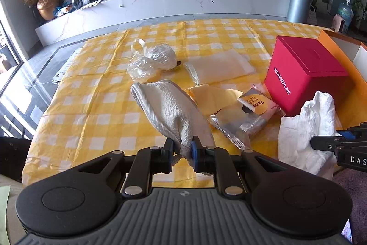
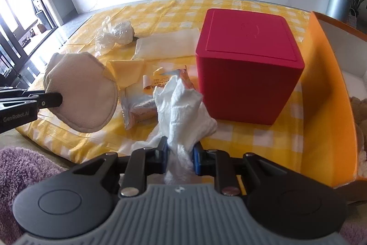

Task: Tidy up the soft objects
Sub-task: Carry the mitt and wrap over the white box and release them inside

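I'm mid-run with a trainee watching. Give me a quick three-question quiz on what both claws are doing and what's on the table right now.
1. True or false: the left claw is empty.
2. What does the right claw grip? A) clear plastic bag B) crumpled white tissue C) snack packet
3. Which side of the red box does the orange bin stand on in the right wrist view?

Key:
1. False; it is shut on a beige padded cloth.
2. B, the white tissue; the plastic bag and snack packet lie on the yellow checked tablecloth.
3. The right.
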A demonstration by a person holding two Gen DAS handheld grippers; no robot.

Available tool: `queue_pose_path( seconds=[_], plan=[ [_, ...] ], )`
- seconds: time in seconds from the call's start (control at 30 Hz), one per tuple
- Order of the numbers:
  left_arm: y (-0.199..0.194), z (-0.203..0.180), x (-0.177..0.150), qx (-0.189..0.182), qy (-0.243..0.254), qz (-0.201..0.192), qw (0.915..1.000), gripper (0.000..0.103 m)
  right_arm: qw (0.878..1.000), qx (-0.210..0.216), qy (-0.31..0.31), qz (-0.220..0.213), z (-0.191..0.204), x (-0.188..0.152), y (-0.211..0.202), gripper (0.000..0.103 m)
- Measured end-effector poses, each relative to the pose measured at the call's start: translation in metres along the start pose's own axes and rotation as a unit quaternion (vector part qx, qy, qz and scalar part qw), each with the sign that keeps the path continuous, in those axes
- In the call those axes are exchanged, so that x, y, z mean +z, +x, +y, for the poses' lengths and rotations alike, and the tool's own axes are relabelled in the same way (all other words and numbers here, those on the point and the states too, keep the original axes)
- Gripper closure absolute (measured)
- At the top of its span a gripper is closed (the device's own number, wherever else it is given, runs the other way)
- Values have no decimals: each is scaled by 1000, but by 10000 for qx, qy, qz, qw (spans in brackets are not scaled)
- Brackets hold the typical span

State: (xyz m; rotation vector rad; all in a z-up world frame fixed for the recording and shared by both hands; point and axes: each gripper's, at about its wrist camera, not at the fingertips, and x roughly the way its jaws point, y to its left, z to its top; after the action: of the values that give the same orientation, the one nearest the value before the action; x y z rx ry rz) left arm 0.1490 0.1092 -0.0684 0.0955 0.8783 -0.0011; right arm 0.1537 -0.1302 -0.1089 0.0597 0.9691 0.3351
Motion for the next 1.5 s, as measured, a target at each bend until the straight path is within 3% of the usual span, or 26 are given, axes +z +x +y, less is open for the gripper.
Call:
queue_pose_path(
  seconds=[0.33, 0.73, 1.07, 1.27, 1.5],
  plan=[
    [-63, -13, -8, 27, -196, -504, 9985, 86, 9981, 109, 231, -560, -11, -19, -52, 83],
    [-116, -77, -4, -905, 113, -1142, 9893, 86, 9883, 147, 410, -1465, -35, -46, -129, 83],
    [-117, -155, 21, -1764, 943, -1388, 9699, 86, 9768, -383, 562, -2032, -85, -56, -180, 83],
    [-102, -200, 38, -1980, 1502, -1381, 9587, 86, 9731, -800, 591, -2081, -122, -49, -188, 83],
    [-74, -235, 56, -2037, 1889, -1241, 9526, 86, 9694, -1194, 575, -2064, -163, -31, -186, 83]
  ],
)
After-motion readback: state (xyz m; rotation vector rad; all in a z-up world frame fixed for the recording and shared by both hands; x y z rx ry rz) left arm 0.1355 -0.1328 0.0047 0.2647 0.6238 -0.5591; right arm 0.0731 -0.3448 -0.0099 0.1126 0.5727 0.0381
